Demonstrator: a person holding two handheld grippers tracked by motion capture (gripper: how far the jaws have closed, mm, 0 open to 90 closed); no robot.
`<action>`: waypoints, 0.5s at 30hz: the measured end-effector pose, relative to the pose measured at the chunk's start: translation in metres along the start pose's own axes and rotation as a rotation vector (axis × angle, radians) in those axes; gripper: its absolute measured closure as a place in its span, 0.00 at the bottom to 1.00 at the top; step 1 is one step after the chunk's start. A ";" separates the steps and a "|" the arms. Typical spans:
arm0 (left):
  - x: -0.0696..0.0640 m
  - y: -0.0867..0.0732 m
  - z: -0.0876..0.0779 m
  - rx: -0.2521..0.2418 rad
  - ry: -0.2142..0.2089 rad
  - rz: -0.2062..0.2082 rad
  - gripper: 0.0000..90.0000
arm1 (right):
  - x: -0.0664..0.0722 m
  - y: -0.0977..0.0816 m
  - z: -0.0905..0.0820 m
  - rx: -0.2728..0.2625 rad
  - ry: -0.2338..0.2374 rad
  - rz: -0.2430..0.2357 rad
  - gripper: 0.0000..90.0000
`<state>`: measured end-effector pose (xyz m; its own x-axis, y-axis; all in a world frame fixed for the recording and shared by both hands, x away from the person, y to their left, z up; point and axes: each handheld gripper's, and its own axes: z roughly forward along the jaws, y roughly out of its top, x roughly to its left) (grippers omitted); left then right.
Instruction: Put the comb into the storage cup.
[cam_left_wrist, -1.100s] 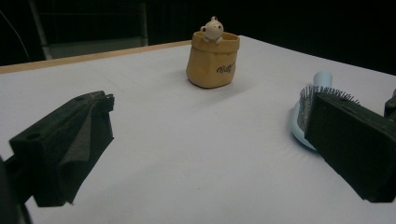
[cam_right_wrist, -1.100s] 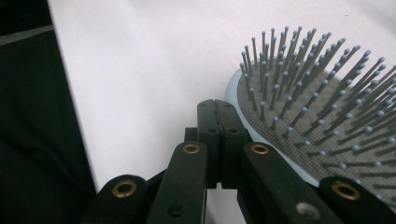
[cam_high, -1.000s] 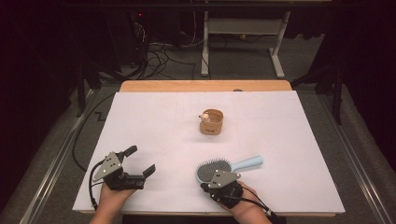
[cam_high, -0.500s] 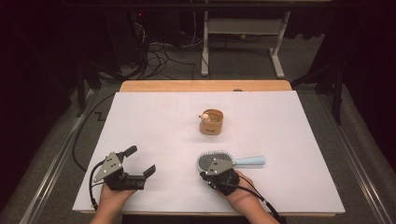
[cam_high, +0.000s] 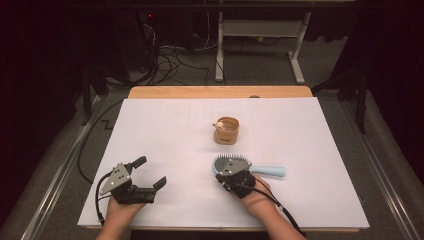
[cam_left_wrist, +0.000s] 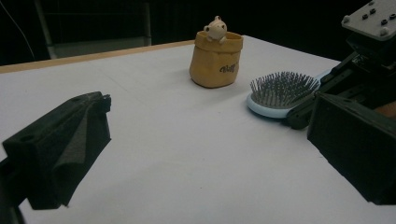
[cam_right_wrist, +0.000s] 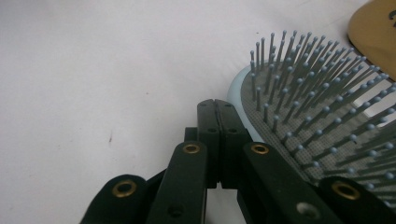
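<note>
A light-blue hairbrush (cam_high: 265, 171) lies bristles-up on the white table cover, with its handle pointing right. My right gripper (cam_high: 228, 173) is shut with nothing between its jaws, and its tips rest against the near rim of the brush head (cam_right_wrist: 327, 112). In the right gripper view the right gripper (cam_right_wrist: 217, 109) shows its two jaws pressed together. A small tan pouch (cam_high: 226, 131) with a pale toy figure peeking out stands beyond the brush. At the front left my left gripper (cam_high: 150, 172) stands open and empty over the cover, and the left gripper (cam_left_wrist: 210, 121) faces the pouch (cam_left_wrist: 216, 58) and the brush (cam_left_wrist: 280, 91).
The white cover (cam_high: 165, 130) spreads over a wooden table, whose far edge (cam_high: 220, 92) shows. Beyond it are floor cables (cam_high: 170, 55) and a white desk frame (cam_high: 260, 35). Dark rails run along both sides of the table.
My right gripper has moved away from the person, against the brush. The brush head has slid toward the pouch and the handle has swung down to point right. The left gripper has kept still.
</note>
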<state>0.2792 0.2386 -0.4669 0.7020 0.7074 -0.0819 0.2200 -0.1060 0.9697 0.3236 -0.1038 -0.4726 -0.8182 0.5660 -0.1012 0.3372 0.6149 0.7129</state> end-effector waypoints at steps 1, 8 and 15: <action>0.000 0.000 0.000 0.001 0.000 0.000 0.01 | -0.002 0.000 0.001 -0.003 -0.003 0.002 1.00; 0.000 0.000 0.000 0.005 -0.004 -0.001 0.01 | -0.008 0.001 0.003 -0.003 -0.017 0.015 1.00; 0.000 0.000 0.000 0.000 -0.004 -0.005 0.01 | -0.009 0.000 -0.002 -0.018 0.005 0.033 1.00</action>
<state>0.2793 0.2391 -0.4668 0.7038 0.7050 -0.0880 0.2235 -0.1021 0.9694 0.3300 -0.1099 -0.4704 -0.8089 0.5833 -0.0742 0.3557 0.5858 0.7282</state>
